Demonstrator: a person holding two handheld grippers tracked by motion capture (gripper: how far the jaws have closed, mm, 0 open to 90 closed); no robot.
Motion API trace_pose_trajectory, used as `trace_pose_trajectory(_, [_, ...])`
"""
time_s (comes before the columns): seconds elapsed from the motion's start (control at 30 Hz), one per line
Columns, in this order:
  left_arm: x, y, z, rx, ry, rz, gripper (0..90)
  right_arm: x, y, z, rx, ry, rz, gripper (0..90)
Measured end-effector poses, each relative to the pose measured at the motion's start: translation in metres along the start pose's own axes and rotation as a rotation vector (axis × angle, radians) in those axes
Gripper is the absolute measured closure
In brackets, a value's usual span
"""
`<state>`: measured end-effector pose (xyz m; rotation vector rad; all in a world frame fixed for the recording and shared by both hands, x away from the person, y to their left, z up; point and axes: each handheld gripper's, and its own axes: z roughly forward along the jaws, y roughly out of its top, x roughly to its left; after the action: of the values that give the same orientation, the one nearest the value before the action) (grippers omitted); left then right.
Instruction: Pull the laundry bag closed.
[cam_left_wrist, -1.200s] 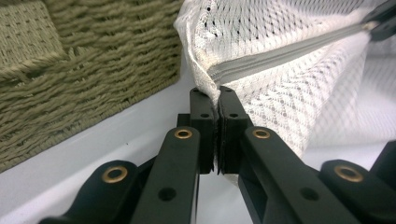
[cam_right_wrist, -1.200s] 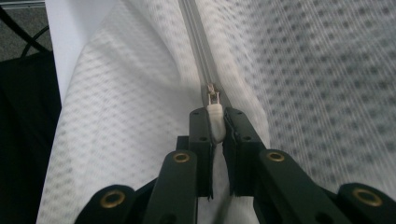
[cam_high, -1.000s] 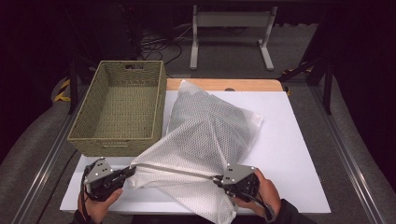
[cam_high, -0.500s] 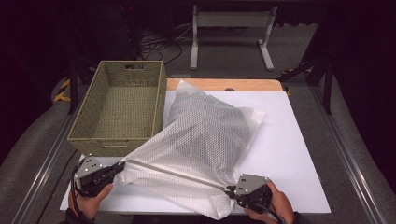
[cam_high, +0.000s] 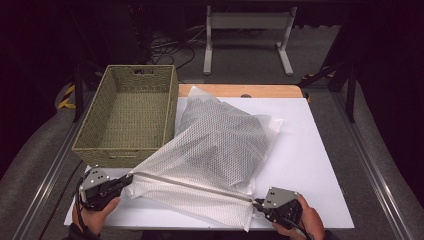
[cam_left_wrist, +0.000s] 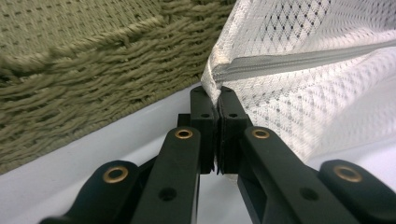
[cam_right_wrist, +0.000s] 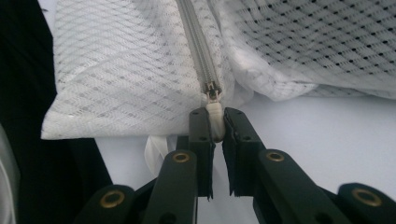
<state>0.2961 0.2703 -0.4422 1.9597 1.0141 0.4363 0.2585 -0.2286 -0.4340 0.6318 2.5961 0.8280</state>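
the zipper pull (cam_right_wrist: 213, 114) has been drawn by the right gripper (cam_high: 256, 204) to the near end of the mesh bag (cam_high: 220, 145) on the table (cam_high: 320, 165), so the bag seems zipped shut; the left gripper (cam_high: 131, 177) is clamped on the bag corner (cam_left_wrist: 212, 86).

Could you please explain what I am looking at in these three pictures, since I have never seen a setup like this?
A person at a white table holds a hand-held tool with two black jaws in each hand. The high view looks down from above; the other two come from cameras riding on each tool, looking along its jaws. On the table lie a white mesh laundry bag and an empty woven basket. The left gripper is shut on the bag's corner at the zip's end. The right gripper is shut on the white zip pull, with the zip stretched between them.
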Motion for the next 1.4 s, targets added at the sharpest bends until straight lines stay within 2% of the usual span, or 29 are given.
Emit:
trace_pose_trajectory(0.2, [-0.002,-0.002,0.004,0.015,-0.027,-0.001,87.3,-0.005,-0.003,0.001,0.006,-0.026,0.001,82.5])
trace_pose_trajectory(0.23, [-0.003,-0.003,0.006,0.027,-0.046,0.017,87.3,-0.009,-0.004,0.001,0.012,-0.035,0.007,82.6])
trace_pose_trajectory(0.3, [-0.004,-0.003,0.006,0.031,-0.060,0.020,86.9,-0.014,-0.006,0.001,0.020,-0.065,0.014,82.5])
trace_pose_trajectory(0.33, [-0.008,-0.004,0.010,0.054,-0.091,0.035,86.6,-0.017,-0.008,0.001,0.022,-0.082,0.024,82.5])
trace_pose_trajectory(0.4, [-0.013,-0.004,0.014,0.082,-0.101,0.060,86.1,-0.023,-0.011,0.001,0.025,-0.104,0.040,82.5])
trace_pose_trajectory(0.43, [-0.016,-0.004,0.016,0.096,-0.117,0.058,85.7,-0.027,-0.013,0.001,0.026,-0.109,0.047,82.5])
trace_pose_trajectory(0.47, [-0.018,-0.003,0.018,0.107,-0.119,0.082,85.2,-0.029,-0.015,0.001,0.032,-0.117,0.056,82.5])
trace_pose_trajectory(0.53, [-0.021,-0.004,0.021,0.123,-0.140,0.100,84.3,-0.033,-0.018,0.001,0.037,-0.131,0.066,82.5])
trace_pose_trajectory(0.63, [-0.024,-0.004,0.022,0.135,-0.137,0.127,82.3,-0.040,-0.022,0.001,0.037,-0.149,0.082,82.5])
trace_pose_trajectory(0.7, [-0.025,-0.004,0.022,0.138,-0.141,0.127,81.3,-0.042,-0.023,0.000,0.038,-0.158,0.091,82.5])
trace_pose_trajectory(0.8, [-0.025,-0.004,0.020,0.139,-0.120,0.114,79.5,-0.045,-0.026,-0.003,0.043,-0.187,0.112,82.5])
trace_pose_trajectory(0.87, [-0.023,-0.006,0.018,0.126,-0.124,0.092,78.7,-0.049,-0.029,-0.005,0.041,-0.198,0.131,82.5])
trace_pose_trajectory(0.93, [-0.022,-0.006,0.018,0.132,-0.107,0.110,76.4,-0.053,-0.033,-0.007,0.021,-0.184,0.157,82.4])
trace_pose_trajectory(1.03, [-0.023,-0.004,0.019,0.117,-0.097,0.116,73.5,-0.052,-0.033,-0.009,0.005,-0.180,0.157,82.2])
trace_pose_trajectory(1.07, [-0.023,-0.004,0.019,0.107,-0.103,0.119,72.5,-0.051,-0.034,-0.010,-0.001,-0.181,0.156,82.3])
trace_pose_trajectory(1.1, [-0.023,-0.002,0.017,0.097,-0.091,0.135,71.2,-0.050,-0.035,-0.011,-0.010,-0.174,0.153,82.2])
trace_pose_trajectory(1.17, [-0.024,0.000,0.010,0.056,-0.089,0.144,65.4,-0.046,-0.037,-0.014,-0.028,-0.164,0.146,82.0])
trace_pose_trajectory(1.23, [-0.024,0.001,0.005,0.044,-0.077,0.159,63.6,-0.046,-0.040,-0.018,-0.051,-0.144,0.156,81.4])
trace_pose_trajectory(1.27, [-0.025,0.000,0.000,0.022,-0.066,0.169,62.0,-0.046,-0.040,-0.019,-0.059,-0.137,0.161,80.7])
trace_pose_trajectory(1.4, [-0.021,0.001,-0.004,0.000,-0.051,0.165,58.4,-0.043,-0.040,-0.022,-0.069,-0.119,0.160,75.2])
